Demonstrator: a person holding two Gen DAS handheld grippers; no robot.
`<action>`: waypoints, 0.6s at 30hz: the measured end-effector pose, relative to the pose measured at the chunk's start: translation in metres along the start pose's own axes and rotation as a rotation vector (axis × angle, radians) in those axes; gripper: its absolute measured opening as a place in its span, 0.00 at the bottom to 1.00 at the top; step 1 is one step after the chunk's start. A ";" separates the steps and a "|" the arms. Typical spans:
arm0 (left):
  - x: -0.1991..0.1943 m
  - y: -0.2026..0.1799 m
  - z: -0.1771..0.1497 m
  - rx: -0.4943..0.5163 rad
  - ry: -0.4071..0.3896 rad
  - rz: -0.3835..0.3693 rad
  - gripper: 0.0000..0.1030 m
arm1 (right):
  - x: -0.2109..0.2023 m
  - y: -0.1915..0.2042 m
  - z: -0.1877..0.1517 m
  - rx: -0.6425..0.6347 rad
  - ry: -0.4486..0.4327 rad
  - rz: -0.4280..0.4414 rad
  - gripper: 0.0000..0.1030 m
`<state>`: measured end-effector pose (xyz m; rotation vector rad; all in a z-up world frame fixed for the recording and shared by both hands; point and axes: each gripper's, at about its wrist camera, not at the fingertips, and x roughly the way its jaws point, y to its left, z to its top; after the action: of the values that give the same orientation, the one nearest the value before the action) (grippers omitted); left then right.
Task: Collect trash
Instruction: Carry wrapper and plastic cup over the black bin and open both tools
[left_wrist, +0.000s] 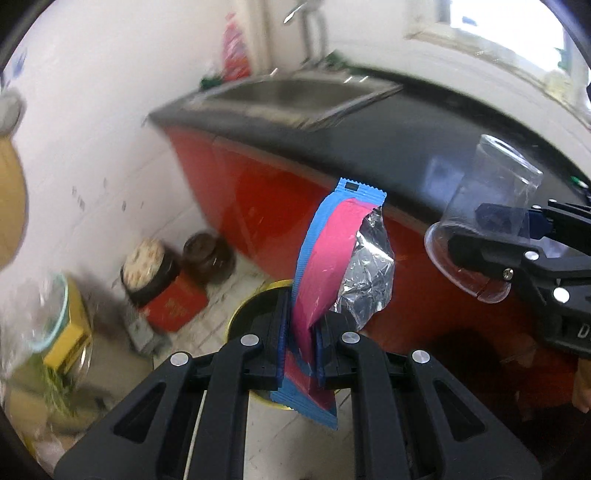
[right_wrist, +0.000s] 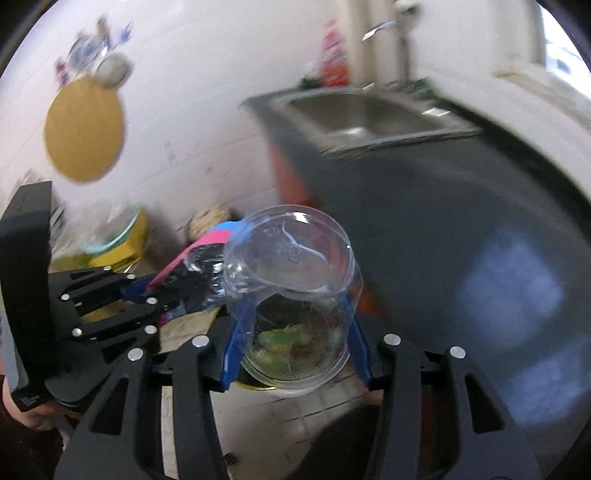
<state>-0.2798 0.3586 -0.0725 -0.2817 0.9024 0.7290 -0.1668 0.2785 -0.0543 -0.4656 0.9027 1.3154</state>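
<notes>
While my left gripper (left_wrist: 301, 332) has its fingers clamped on the pink-and-blue wrapper (left_wrist: 325, 266), which stands up above the round bin (left_wrist: 251, 306) on the floor, my right gripper (right_wrist: 295, 332) squeezes the clear plastic cup (right_wrist: 295, 295), held beside the dark table (right_wrist: 443, 221).

Clear thin plastic cup (right_wrist: 291, 291), glossy pink-blue wrapper (left_wrist: 325, 258) w/ crinkled silver foil inside, matt black plastic grippers (left_wrist: 301, 339), brushed steel sink (right_wrist: 369, 114), dark glossy countertop (right_wrist: 461, 229), shiny red cabinet fronts (left_wrist: 266, 206)
</notes>
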 end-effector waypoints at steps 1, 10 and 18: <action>0.007 0.006 -0.004 -0.010 0.014 -0.003 0.11 | 0.013 0.005 0.000 -0.002 0.021 0.014 0.47; 0.112 0.038 -0.047 -0.111 0.173 -0.079 0.11 | 0.131 0.008 -0.013 0.023 0.214 0.009 0.49; 0.159 0.054 -0.067 -0.156 0.237 -0.109 0.11 | 0.183 -0.003 -0.021 0.023 0.293 -0.010 0.50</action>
<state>-0.2934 0.4357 -0.2356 -0.5606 1.0475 0.6746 -0.1709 0.3763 -0.2109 -0.6559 1.1551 1.2451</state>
